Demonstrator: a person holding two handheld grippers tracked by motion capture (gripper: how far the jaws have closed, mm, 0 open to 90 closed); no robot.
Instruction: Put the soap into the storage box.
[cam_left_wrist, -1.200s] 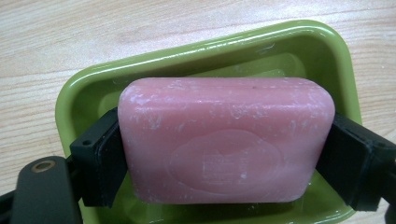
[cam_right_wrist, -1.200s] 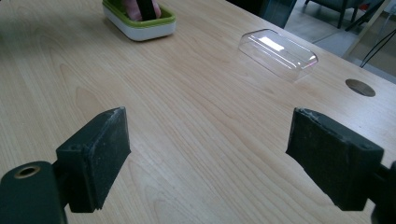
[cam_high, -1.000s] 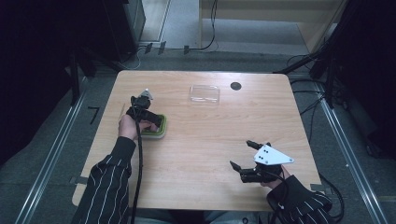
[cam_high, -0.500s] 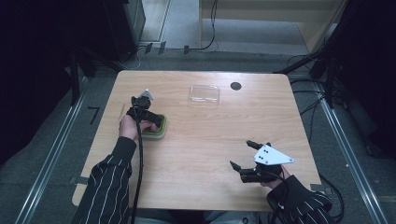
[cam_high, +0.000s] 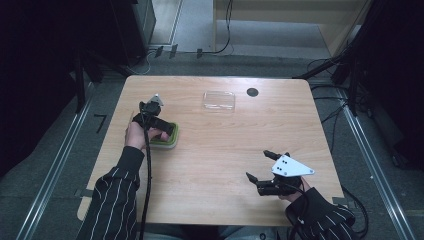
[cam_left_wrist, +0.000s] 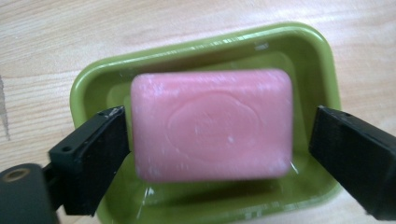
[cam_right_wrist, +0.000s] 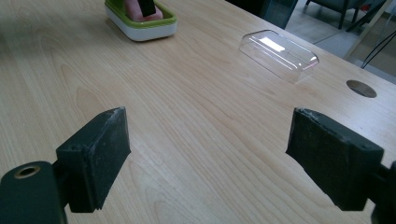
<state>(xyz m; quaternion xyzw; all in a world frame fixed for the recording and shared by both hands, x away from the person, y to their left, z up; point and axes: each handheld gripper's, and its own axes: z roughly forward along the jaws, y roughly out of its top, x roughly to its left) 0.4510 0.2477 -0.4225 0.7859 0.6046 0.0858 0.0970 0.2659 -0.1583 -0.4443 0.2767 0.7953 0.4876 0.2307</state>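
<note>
Hovering over the dish (cam_left_wrist: 322, 60), the left gripper (cam_left_wrist: 215, 149) points straight down at the soap (cam_left_wrist: 211, 123), a pink bar lying flat in the green hollow of that dish. Its jaws have just been opening: the bar sits between them, with a clear gap between the soap's end and the right-hand jaw and at most a sliver at the left-hand jaw, so neither pad presses on it and the soap rests on the dish floor. A faint oval stamp shows on the bar's top face, and a wet sheen lines the dish around it.

From above, the dish (cam_high: 172, 142) stands on the table (cam_high: 220, 165) toward its left side, with the left gripper (cam_high: 152, 120) and the person's left hand (cam_high: 136, 136) directly over and beside it; a striped sleeve (cam_high: 112, 195) runs back from the dish toward the near edge. A clear lid (cam_high: 219, 100) lies well beyond the dish and to its right, near the far edge, and a dark round hole (cam_high: 252, 92) sits just past the lid, farther from the dish.

The right gripper (cam_high: 260, 167) rests low, well apart from the dish, near the table's near right corner, held by a gloved hand (cam_high: 315, 210). Its jaws stand wide with nothing but bare wood between them, aimed across the table at the dish (cam_right_wrist: 140, 21) and the lid (cam_right_wrist: 279, 53)
</note>
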